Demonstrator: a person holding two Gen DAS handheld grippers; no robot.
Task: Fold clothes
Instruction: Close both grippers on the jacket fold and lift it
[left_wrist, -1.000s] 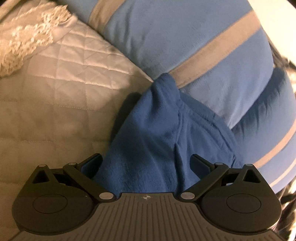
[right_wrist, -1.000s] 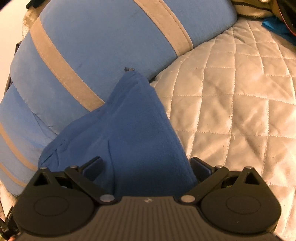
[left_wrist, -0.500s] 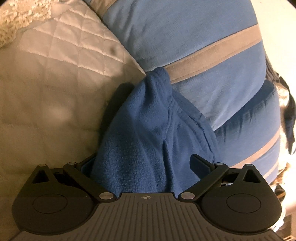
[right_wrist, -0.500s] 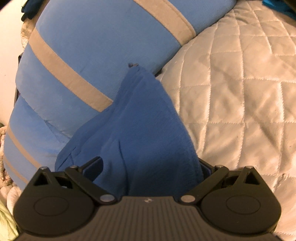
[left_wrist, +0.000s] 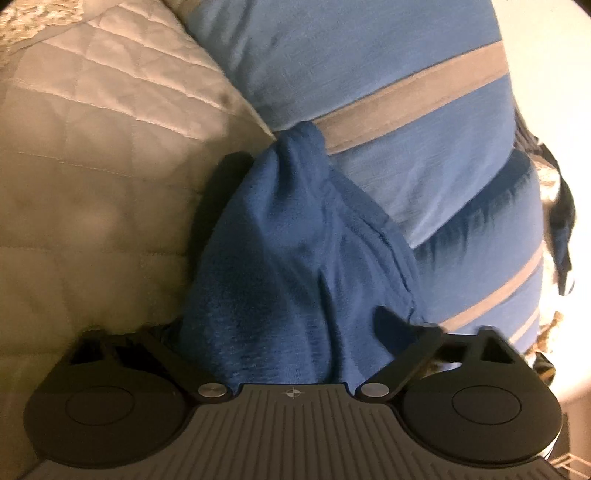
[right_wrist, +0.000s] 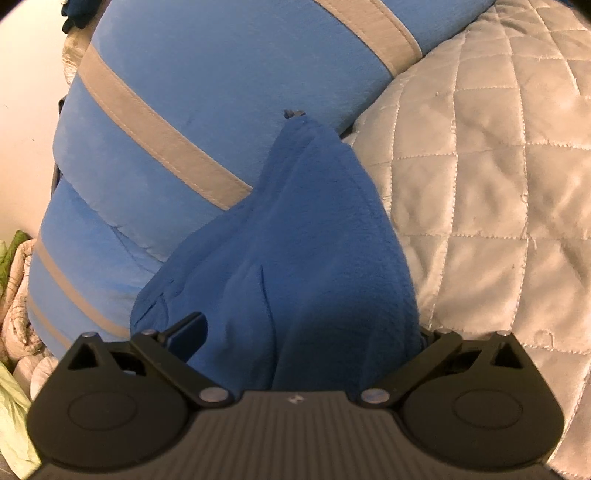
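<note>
- Left gripper (left_wrist: 284, 332): fingers spread, fuzzy dark blue fleece (left_wrist: 291, 258) bunched between (grip unclear).
- Right gripper (right_wrist: 306, 332): likewise.
- Quilted satin bedspread (right_wrist: 480, 184) at 2 o'clock; striped cushion (right_wrist: 207, 74) at 11.

A bunched dark blue fleece garment (left_wrist: 288, 258) fills the gap between the fingers of the left gripper (left_wrist: 280, 325), and likewise of the right gripper (right_wrist: 306, 332), blocking the way straight ahead. Beyond it, touching its far tip, lies a bulky light blue padded bolster with grey stripes (left_wrist: 369, 66), closing off the forward path. The cream quilted bedspread (left_wrist: 92, 166) lies bare to the left in the left view and to the right (right_wrist: 498, 166) in the right view, leaving passing room there.
</note>
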